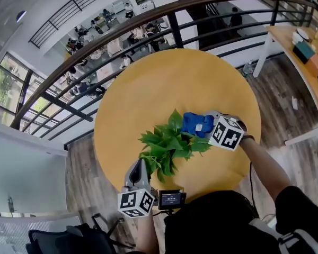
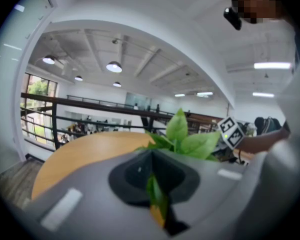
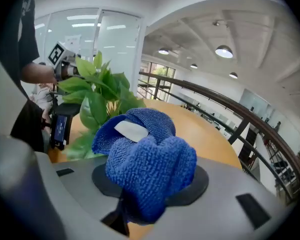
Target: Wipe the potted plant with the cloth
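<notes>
the leafy green potted plant (image 1: pixel 167 144) stands near the front of the round yellow table (image 1: pixel 169 78). the left gripper (image 2: pixel 152 184) pinches one leaf (image 2: pixel 156 196); the right gripper (image 3: pixel 140 199) clamps the bunched blue cloth (image 3: pixel 147 166) beside the top leaves. better to stroke gently from stem to tip.

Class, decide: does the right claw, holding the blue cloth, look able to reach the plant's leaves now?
Probably yes: the right claw and cloth sit beside the leaves with nothing between; the left claw pinches a leaf opposite.
</notes>
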`<state>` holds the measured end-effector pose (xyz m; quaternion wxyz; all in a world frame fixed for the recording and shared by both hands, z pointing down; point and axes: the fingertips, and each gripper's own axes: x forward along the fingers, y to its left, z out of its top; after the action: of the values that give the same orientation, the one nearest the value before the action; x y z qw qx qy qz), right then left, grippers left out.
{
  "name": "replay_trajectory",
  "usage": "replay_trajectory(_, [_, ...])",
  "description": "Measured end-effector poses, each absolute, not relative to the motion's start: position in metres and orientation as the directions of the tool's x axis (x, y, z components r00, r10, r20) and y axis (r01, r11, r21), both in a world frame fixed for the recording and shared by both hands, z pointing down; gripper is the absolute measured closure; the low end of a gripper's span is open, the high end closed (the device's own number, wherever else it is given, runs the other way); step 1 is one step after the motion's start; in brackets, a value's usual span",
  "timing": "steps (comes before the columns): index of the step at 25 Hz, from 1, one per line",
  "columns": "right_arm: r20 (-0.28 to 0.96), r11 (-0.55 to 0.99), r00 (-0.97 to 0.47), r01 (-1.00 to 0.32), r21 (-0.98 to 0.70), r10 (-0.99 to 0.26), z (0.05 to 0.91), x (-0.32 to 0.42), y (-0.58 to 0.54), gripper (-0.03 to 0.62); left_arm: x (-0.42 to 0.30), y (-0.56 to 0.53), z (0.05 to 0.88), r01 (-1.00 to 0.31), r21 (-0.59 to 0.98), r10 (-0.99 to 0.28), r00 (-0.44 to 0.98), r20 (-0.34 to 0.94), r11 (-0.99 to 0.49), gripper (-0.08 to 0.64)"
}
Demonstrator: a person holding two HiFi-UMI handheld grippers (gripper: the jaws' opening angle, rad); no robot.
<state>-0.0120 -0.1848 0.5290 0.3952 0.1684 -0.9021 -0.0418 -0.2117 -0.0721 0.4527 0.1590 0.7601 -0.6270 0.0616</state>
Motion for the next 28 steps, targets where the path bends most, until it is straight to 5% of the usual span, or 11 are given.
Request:
replay_trajectory(8, [0.773,0.868,-0.419,-0.362,0.34,-0.477,0.579,0.047,-0.214,0.419,-0.211,-0.072,0.455,-0.973,0.16,-0.931,0.21,0.299,-0.168,0.561])
replay_trajectory(14, [0.606,0.76,-0.474,-0.513,0.4,-0.639,0.507,0.051,-0.25,0.419,-0.207,-0.071,0.454,-0.971,0.16,-0.929,0.217,0.299,-0.175,0.561])
replay_trajectory(22, [0.532,0.935,-0.769,-0.277,0.222,-0.354,0.455,-0.076,-0.206,0.419,-0.208,-0.07,0.453,-0.972,0.16,-0.931,0.214,0.297,-0.172,0.561])
replay_trajectory(28, [0.738,0.944,-0.594,-0.145,0.295,-0.322,0.52,-0.079,-0.211,0.419,-0.209,-0.07,0.453,-0.972,0.16,-0.93,0.214,0.298,-0.173,0.561])
